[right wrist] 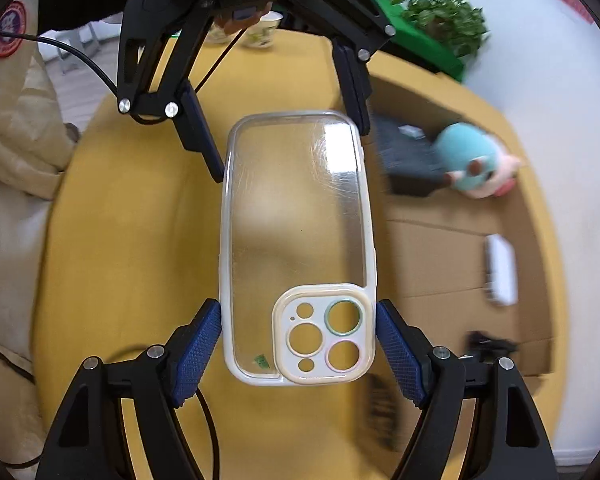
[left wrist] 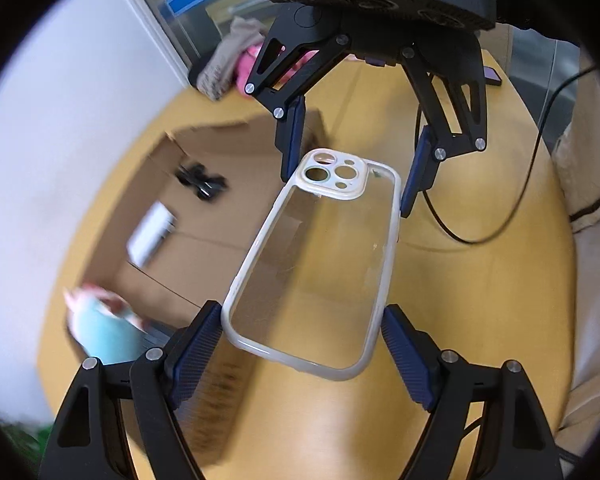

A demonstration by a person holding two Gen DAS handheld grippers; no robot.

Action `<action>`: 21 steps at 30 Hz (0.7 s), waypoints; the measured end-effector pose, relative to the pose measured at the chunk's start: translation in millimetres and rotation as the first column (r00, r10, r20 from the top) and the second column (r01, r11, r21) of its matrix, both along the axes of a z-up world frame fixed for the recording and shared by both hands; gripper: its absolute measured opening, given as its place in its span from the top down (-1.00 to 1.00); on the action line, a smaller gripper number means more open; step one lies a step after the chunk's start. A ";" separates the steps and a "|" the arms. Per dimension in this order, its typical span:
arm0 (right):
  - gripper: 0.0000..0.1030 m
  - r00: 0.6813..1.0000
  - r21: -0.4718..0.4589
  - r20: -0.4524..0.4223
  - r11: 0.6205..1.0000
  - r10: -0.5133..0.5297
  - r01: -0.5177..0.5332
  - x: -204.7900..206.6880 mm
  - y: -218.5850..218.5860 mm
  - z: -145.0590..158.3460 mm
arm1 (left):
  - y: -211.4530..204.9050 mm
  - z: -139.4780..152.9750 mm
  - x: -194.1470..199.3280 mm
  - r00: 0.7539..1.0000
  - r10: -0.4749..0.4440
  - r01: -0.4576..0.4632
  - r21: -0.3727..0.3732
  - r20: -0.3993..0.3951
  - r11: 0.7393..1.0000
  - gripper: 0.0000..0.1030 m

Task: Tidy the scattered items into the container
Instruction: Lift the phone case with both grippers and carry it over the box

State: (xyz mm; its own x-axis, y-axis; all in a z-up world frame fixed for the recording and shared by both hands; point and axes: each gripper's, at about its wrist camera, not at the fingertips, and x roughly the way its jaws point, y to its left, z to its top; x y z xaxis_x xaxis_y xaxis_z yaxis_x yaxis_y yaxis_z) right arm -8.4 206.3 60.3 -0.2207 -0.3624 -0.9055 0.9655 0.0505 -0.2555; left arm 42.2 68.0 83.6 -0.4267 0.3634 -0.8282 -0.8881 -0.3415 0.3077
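A clear phone case (left wrist: pixel 312 264) with a milky white rubbery rim and a raised cream camera surround is held in the air above the smooth, yellow wooden bench (left wrist: pixel 480 300), spanning the two grippers. The left gripper (left wrist: pixel 302 354) pinches the case's rounded plain end between its ribbed dark-blue fingers (left wrist: pixel 196 356), while the right gripper (right wrist: pixel 299 346) pinches the camera end between its own knurled blue fingers (right wrist: pixel 198 350); each tool's black jointed linkage faces the other across the case. The transparent back panel is glossy, finely scratched, and carries a small green sticker (right wrist: pixel 261 360) near the camera cut-outs. Beside the case, on the bench, sits an open brown cardboard box (left wrist: pixel 204 256) with matte, creased flaps. Inside it lie a soft teal-and-pink plush toy (right wrist: pixel 474 166), a flat white rectangular item (right wrist: pixel 500 270), a small black object (left wrist: pixel 202 180), and something dark under the toy, blurred. A thin black cable (left wrist: pixel 512 216) curves across the bench, and a crumpled grey and pink cloth (left wrist: pixel 232 60) sits at its far edge.
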 end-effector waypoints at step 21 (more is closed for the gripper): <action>-0.59 0.991 0.041 0.079 0.993 -0.111 0.108 -152.1 6.3 -32.1 | 46.3 -28.2 -184.4 0.990 -0.055 0.062 -0.047 0.132 0.997 -0.57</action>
State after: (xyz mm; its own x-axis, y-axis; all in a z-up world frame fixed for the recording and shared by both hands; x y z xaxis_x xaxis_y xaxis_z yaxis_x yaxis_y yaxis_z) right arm -160.5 212.6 28.1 -0.1825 -0.3061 -0.9343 0.9832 -0.0485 -0.1761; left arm -142.1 114.3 55.3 -0.2930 0.3406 -0.8934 -0.9397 -0.2749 0.2034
